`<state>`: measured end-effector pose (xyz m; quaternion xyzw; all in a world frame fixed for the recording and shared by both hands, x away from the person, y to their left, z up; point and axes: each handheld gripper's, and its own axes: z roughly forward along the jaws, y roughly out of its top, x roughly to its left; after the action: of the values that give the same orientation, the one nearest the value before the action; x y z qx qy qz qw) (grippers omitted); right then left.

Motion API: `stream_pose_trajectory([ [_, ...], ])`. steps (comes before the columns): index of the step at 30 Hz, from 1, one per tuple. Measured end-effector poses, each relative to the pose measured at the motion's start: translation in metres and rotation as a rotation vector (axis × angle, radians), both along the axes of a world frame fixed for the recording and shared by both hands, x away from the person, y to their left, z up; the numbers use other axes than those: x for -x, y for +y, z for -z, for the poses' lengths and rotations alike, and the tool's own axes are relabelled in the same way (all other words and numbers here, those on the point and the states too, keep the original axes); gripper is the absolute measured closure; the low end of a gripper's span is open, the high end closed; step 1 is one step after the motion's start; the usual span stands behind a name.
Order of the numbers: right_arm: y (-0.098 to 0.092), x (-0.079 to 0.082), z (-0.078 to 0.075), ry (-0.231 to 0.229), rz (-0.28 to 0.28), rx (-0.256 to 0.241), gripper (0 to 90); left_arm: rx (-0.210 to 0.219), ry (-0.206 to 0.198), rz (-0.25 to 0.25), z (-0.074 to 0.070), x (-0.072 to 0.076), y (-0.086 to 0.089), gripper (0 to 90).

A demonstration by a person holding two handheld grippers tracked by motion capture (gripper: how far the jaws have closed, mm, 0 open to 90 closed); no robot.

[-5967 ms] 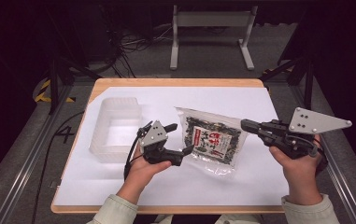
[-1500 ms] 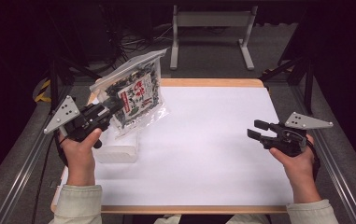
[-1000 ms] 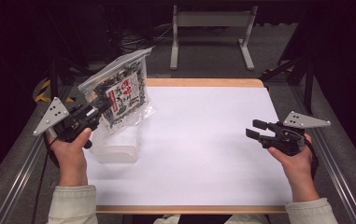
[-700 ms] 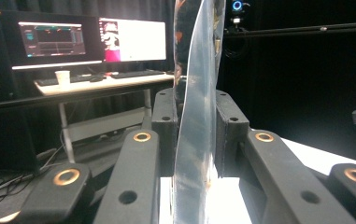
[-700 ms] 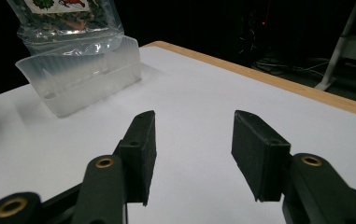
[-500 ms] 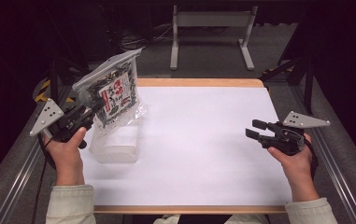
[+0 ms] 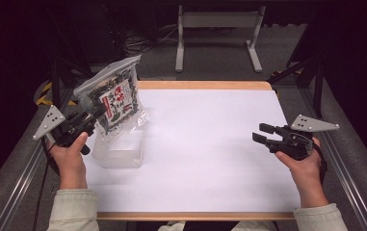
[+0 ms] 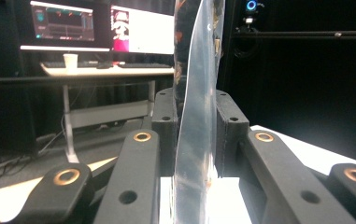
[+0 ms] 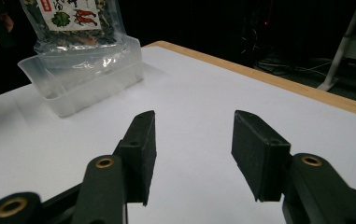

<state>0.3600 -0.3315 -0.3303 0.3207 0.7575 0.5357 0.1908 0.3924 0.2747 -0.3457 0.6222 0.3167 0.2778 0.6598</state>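
- Clear plastic, glossy and crinkled, makes up the snack bag (image 7: 116, 98) you are holding: dark dried contents show through it, and a white label with red characters sits on its front.
- Six seconds ago that bag lay flat mid-surface with your left tongs (image 7: 90, 118) on it; now it hangs upright at the left side, its bottom edge dipping into the clear plastic container (image 7: 119, 149).
- Over the last second and a half your left hand (image 7: 69, 153) has drifted the bag down and a little leftward, so the lowering looks well under way, though the bag is not yet released or settled.
- Your left tongs are clamped on the bag's side edge; in the left gripper view the film (image 8: 195, 116) stands pinched edge-on between the two black pads.
- From the right gripper view the bag's base (image 9: 68, 28) appears to sit within the container's rim (image 9: 80, 65), leaning toward its far wall; whether it touches the floor of the tub you cannot tell.
- Your right tongs (image 7: 263, 134) are spread wide with nothing in them, hovering over the white surface (image 7: 210, 144) well apart from the container, much as they were a second ago.
- Judging by this, what remains is to let the bag sink fully and then loosen the left tongs.
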Motion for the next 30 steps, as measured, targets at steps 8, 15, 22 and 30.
stream_pose_trajectory([
  [8, 0.001, -0.001, 0.001, 0.005, -0.003, 0.0, 50.5, 0.004, 0.011, 0.009, 0.01, -0.003, 0.004, 74.5],
  [15, 0.001, -0.002, 0.0, 0.008, -0.006, -0.006, 50.3, 0.014, 0.017, 0.029, 0.018, -0.005, 0.007, 74.4],
  [22, 0.002, -0.003, 0.001, 0.011, -0.01, -0.009, 50.1, 0.019, 0.048, 0.027, 0.027, -0.008, 0.012, 74.3],
  [30, 0.002, -0.004, 0.001, 0.014, -0.013, -0.012, 49.9, 0.007, 0.082, 0.04, 0.035, -0.011, 0.013, 74.0],
])
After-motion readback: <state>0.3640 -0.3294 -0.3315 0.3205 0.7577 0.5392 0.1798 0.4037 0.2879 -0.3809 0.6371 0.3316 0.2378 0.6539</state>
